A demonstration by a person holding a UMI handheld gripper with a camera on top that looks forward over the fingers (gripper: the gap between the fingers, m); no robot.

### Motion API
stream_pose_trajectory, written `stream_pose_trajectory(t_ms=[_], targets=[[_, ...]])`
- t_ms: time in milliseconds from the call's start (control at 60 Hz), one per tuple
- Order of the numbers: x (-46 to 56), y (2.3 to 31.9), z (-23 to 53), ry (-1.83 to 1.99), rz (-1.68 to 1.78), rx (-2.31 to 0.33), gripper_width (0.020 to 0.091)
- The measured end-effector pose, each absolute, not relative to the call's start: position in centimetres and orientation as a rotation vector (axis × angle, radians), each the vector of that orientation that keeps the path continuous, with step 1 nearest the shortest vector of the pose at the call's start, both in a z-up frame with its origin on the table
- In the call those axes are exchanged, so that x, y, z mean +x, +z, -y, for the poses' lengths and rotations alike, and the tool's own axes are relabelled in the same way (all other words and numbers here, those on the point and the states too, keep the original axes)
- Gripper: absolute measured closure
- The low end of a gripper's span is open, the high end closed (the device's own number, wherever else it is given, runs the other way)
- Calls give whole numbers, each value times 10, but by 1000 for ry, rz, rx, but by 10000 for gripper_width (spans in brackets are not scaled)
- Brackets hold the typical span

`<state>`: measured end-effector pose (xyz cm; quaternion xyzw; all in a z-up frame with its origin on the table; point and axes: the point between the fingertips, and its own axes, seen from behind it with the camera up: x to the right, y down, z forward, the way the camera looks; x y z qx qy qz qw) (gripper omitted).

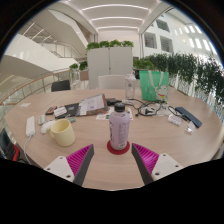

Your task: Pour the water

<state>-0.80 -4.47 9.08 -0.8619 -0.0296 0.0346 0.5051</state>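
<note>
Two pink-padded fingers [75,160] of the claw [118,160] stand spread wide apart, nothing pinched. Bottle [119,127] stands upright just ahead of them, on the line of the gap but beyond the tips, clear of both pads. Bottle: clear body, pale label, dark cap. It sits on a red coaster [118,148] on the round wooden surface [100,170].

Left of the bottle, near it: a pale yellow cup [63,132], upright. Further left, a small white item [31,126] by the surface's rim; cannot tell what it is. Behind the cup, papers [90,104] lie flat. A few small dark bits lie around the cup, too small to name.

Right of the bottle, well apart: a dark flat device [187,118] with smaller odds beside it, and cables [150,109] trailing across the wood. A green bag [154,84] stands at the far side, past the cables. A black chair [61,86] shows behind the far left rim.

Beyond: a white cabinet [110,62] topped with plants [108,45], more greenery to the right, white balconies and a bright ceiling of a large hall.
</note>
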Motion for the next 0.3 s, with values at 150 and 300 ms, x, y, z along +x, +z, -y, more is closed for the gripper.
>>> stream_pose_trajectory(t_ms=[150,300], targets=[[-27,137,123,-15,64,-2070,271],[-44,182,193,-91,26,-2053,268]])
